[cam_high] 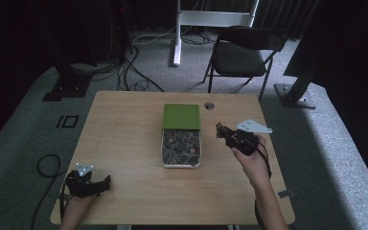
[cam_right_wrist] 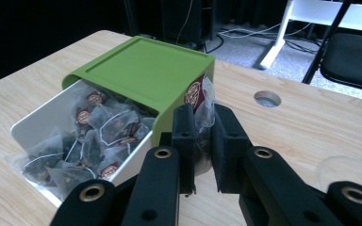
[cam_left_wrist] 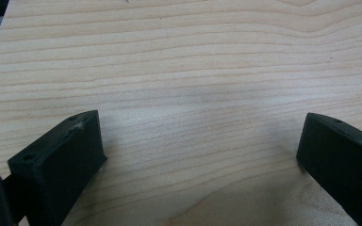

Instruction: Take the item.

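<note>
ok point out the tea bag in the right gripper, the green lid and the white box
tea bag (cam_right_wrist: pixel 201 106): right gripper view, on its clear pouch above the jaws
green lid (cam_right_wrist: pixel 143 70): right gripper view, middle of its flat top
white box (cam_right_wrist: pixel 52 115): right gripper view, bare inner wall at the left

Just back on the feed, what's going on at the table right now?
The right gripper is shut on a tea bag, held beside the drawer box with the green lid; its white drawer is pulled out, full of tea bags. The left gripper rests open on the wooden table, holding nothing.
</note>
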A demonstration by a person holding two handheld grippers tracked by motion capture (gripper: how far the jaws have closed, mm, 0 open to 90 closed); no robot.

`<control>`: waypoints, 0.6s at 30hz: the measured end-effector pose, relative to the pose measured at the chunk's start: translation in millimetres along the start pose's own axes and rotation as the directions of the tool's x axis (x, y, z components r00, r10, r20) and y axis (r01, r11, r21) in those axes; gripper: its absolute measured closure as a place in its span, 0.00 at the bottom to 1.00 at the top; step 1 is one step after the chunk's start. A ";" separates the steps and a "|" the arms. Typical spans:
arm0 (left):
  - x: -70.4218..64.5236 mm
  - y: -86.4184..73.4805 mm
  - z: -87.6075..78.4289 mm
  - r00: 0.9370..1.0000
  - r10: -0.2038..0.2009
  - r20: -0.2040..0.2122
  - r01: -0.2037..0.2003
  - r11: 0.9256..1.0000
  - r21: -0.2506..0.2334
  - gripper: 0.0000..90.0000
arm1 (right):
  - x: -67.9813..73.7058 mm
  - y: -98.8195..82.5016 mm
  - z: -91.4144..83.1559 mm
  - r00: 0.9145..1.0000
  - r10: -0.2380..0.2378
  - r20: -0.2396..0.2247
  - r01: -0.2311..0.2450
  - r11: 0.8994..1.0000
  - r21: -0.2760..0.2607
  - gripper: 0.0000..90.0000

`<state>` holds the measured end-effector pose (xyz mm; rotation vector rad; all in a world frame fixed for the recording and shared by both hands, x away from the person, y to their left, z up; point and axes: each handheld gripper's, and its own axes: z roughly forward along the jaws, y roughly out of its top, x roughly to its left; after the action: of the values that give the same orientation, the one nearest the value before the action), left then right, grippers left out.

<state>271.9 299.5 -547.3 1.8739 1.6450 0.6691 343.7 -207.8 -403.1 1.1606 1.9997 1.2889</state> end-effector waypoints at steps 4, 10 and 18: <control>0.0 0.0 0.0 1.000 0.000 0.000 0.000 1.000 0.000 0.02 | -8.0 -1.4 -3.5 1.000 0.010 0.017 -0.010 1.000 -0.006 0.90; 0.0 0.0 0.0 1.000 0.000 0.000 0.000 1.000 0.000 0.02 | -19.6 -3.4 -8.7 0.999 0.022 0.042 -0.021 1.000 -0.009 0.90; 0.0 0.0 0.0 1.000 0.000 0.000 0.000 1.000 0.000 0.02 | -37.5 -6.0 -15.2 0.996 0.033 0.083 -0.032 0.999 -0.010 0.90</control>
<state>271.9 299.5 -547.3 1.8742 1.6449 0.6691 349.3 -248.3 -403.6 1.2274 1.9212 1.2428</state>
